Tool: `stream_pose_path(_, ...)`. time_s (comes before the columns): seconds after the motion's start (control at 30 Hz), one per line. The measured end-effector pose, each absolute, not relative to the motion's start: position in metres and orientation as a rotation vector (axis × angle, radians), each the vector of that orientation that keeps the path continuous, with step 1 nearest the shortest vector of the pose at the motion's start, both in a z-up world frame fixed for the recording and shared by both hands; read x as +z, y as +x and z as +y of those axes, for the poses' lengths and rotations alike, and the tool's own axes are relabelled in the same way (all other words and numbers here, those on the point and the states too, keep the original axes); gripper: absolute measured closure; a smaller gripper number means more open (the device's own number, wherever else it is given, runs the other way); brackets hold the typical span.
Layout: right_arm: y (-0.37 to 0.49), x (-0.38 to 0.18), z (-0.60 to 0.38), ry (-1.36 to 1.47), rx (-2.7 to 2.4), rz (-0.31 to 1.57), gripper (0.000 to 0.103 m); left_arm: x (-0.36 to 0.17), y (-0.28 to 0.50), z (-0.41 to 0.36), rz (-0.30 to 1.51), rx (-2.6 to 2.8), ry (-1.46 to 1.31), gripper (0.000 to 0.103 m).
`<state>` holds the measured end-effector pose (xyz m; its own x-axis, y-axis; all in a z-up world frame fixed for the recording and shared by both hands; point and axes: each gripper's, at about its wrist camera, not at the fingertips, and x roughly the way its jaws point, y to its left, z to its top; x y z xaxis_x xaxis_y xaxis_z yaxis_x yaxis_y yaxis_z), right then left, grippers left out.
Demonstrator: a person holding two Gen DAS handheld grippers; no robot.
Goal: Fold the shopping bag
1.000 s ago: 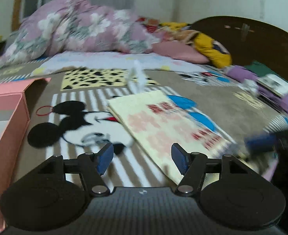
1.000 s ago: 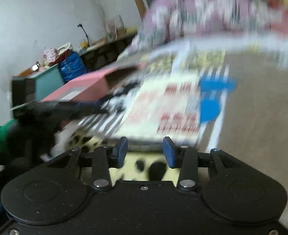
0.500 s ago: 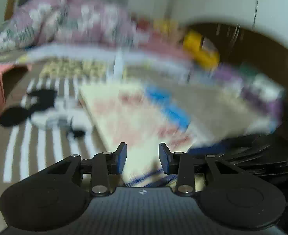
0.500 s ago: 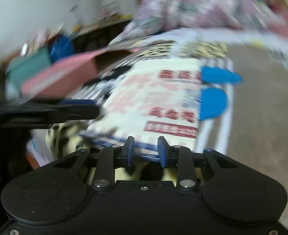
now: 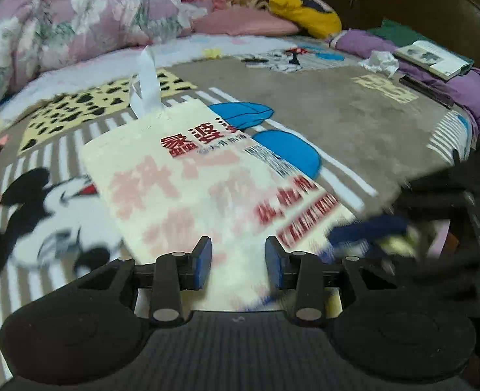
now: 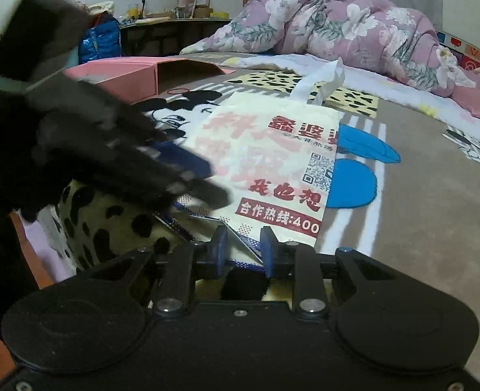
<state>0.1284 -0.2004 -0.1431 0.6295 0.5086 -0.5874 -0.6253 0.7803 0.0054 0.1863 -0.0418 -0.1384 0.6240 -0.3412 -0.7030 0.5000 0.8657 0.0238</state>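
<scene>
A cream shopping bag [image 5: 207,182] with red print lies flat on the bed, its white handles [image 5: 145,81] at the far end. My left gripper [image 5: 238,264] is open, its jaws either side of the bag's near edge. The bag also shows in the right wrist view [image 6: 272,163], with handles [image 6: 321,84] at the far end. My right gripper [image 6: 241,249] is open with a narrow gap over the bag's near corner and blue trim. The left gripper appears blurred at the bag's left edge in the right wrist view [image 6: 187,176].
A brown Mickey Mouse blanket [image 5: 321,114] covers the bed. A pink floral duvet [image 5: 77,26] and pillows lie at the far side. A pink open box [image 6: 142,71] stands to the left. An open book [image 5: 432,55] lies on purple cloth at right.
Both grippers have moved in to the bag's near edge. The left jaws narrowed from wide open; the right jaws narrowed too, then widened slightly. The bag lies nearer and larger in both views.
</scene>
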Motion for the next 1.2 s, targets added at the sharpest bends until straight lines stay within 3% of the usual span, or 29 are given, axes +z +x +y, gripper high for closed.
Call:
stream_pose_path(0.37, 0.119, -0.150, -0.193, -0.295, 0.657, 0.525, 0.079, -0.137, 0.291, -0.049, 0.765, -0.418, 0.271, 0.067)
stream_pose_path(0.57, 0.107, -0.153, -0.184, -0.425, 0.659, 0.455, 0.080, -0.132, 0.302, -0.033, 0.760, -0.317, 0.334, 0.067)
stream_pose_path(0.73, 0.102, -0.152, -0.182, -0.479, 0.648, 0.422, 0.080, -0.108, 0.226, -0.029, 0.640, -0.440, 0.222, 0.068)
stream_pose_path(0.83, 0.100, -0.149, -0.183, -0.484, 0.646, 0.421, 0.080, -0.141, 0.165, -0.032, 0.657, -0.495, 0.281, 0.069)
stream_pose_path(0.93, 0.099, -0.140, -0.191, -0.447, 0.650, 0.460, 0.080, -0.162, 0.113, -0.010, 0.551, -0.440, 0.207, 0.069)
stream_pose_path(1.2, 0.098, -0.109, -0.224, -0.138, 0.722, 0.543, 0.079, -0.137, 0.089, -0.006, 0.491, -0.374, 0.256, 0.067)
